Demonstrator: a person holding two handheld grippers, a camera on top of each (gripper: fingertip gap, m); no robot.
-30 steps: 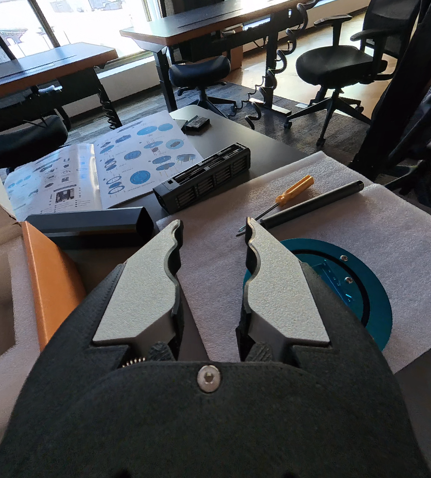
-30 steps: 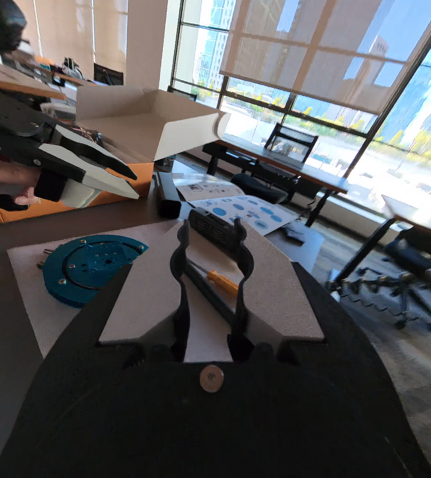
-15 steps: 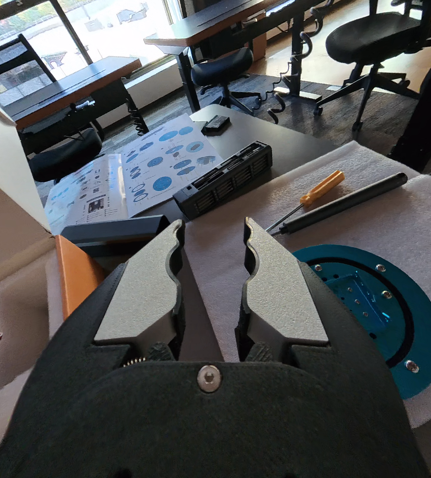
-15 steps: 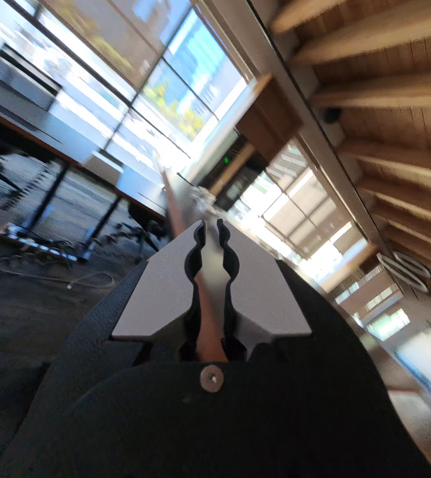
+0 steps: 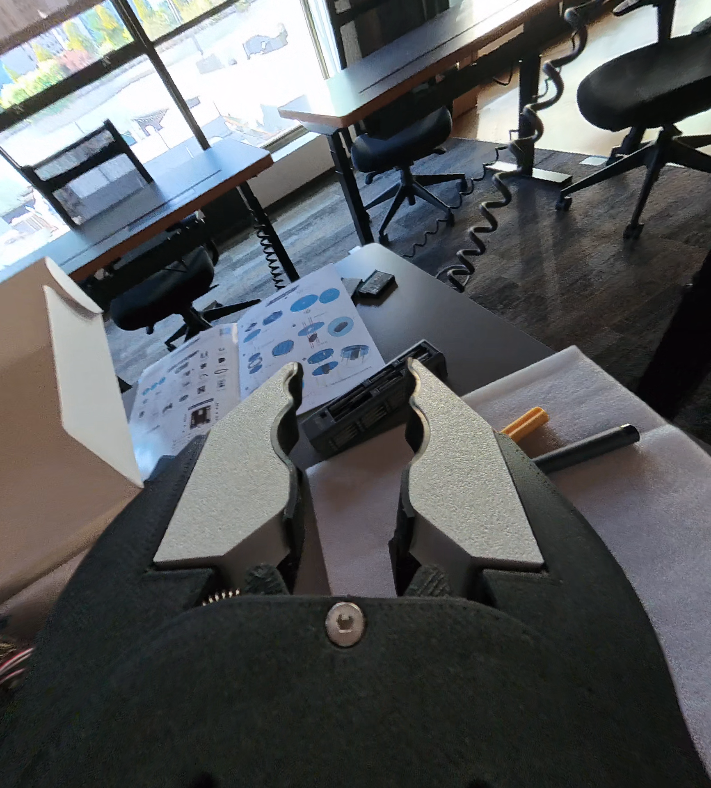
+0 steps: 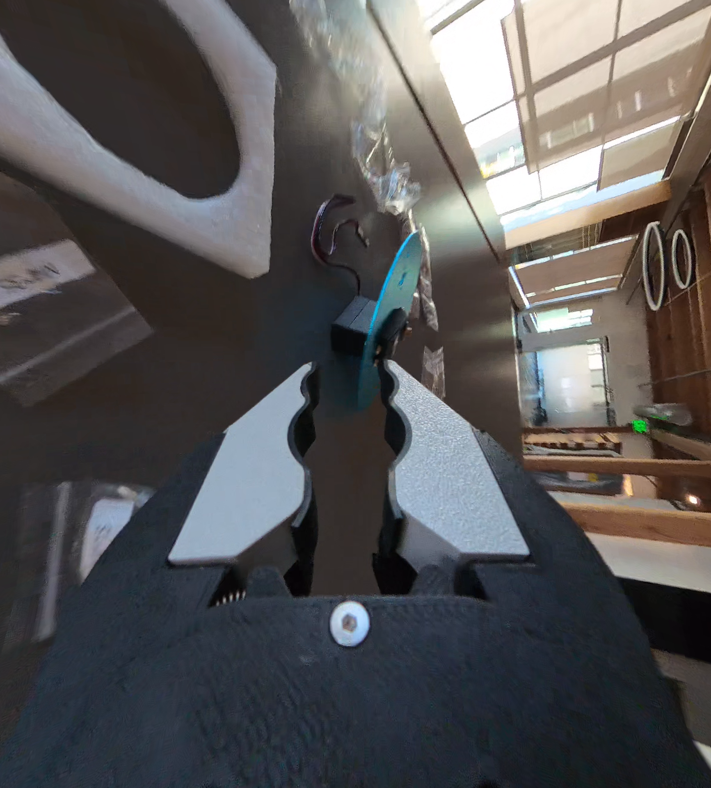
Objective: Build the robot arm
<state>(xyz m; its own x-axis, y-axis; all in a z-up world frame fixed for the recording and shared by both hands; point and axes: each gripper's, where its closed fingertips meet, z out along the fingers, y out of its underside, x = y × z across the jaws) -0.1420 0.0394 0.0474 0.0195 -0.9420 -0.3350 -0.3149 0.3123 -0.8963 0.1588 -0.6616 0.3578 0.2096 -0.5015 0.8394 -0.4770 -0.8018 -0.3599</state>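
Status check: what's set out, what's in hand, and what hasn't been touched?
Set out: the booklet lies open; the orange screwdriver and black rod lie on the foam sheet.
In hand: nothing. The left gripper hangs open above the sheet. The right gripper is open, with the blue disc edge-on just past its jaws; contact unclear.
Untouched: both tools and the black slotted block.

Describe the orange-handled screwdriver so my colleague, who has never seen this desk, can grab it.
Find the white foam sheet covering the near end of the dark desk. At its far edge lies the screwdriver, beside a longer black rod. It alone has an orange handle.
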